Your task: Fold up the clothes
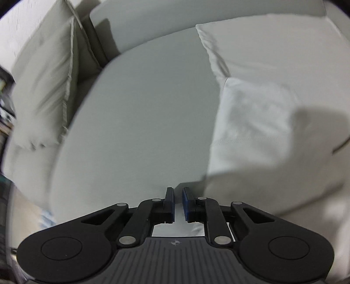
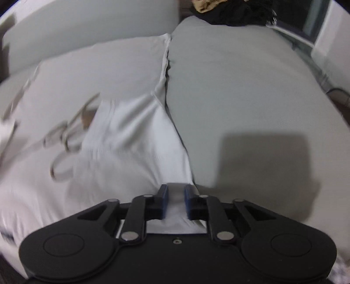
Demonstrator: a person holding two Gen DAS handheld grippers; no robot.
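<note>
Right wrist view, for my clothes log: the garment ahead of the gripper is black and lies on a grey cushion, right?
No: the right wrist view shows the garment is white, lying on the grey cushion ahead of the right gripper.

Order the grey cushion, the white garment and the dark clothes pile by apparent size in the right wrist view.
1. The grey cushion and the white garment: alike, I cannot rank them.
2. The dark clothes pile: smallest, but farthest from the camera, so unsure.
</note>
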